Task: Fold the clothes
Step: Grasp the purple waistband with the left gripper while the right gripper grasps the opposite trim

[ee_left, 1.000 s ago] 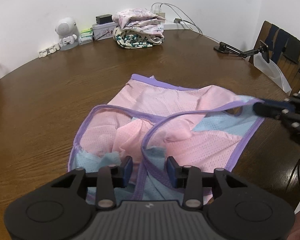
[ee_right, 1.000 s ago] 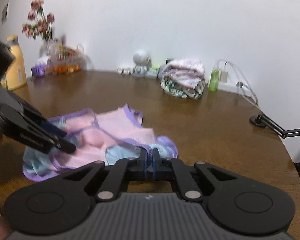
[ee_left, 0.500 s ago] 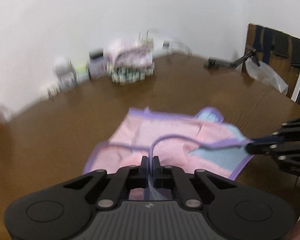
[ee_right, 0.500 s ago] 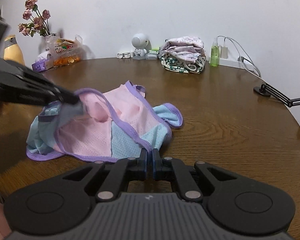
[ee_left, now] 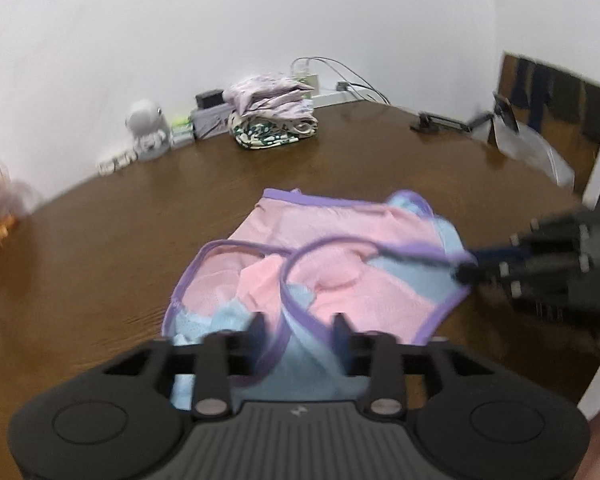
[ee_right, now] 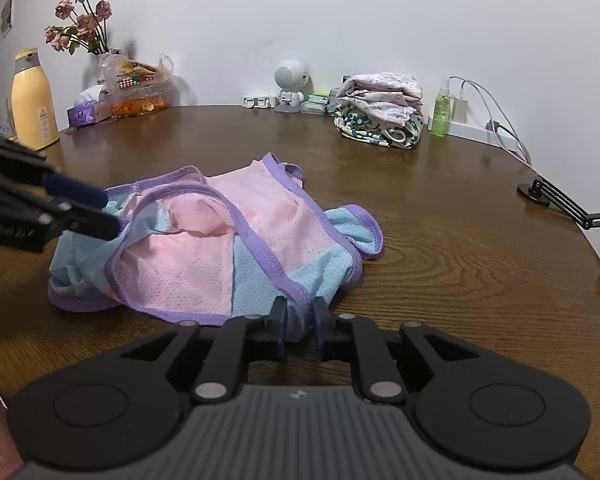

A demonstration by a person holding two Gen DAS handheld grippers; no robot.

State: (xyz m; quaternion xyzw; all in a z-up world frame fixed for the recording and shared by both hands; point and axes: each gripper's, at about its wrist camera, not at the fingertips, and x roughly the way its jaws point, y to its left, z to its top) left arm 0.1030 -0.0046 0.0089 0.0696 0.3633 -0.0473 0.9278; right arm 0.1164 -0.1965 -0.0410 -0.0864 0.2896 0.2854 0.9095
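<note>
Left gripper (ee_left: 298, 334) opening, garment (ee_left: 332, 276) edge between, right gripper (ee_right: 300, 320) opening likewise

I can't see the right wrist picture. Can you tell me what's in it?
A pink, blue and purple garment lies rumpled on a brown wooden table. The right gripper is opening around its near edge, and the left gripper reaches in opposite.

Both wrist cameras look down, close, from opposite sides, sharing the garment (ee_left: 340, 264).
</note>
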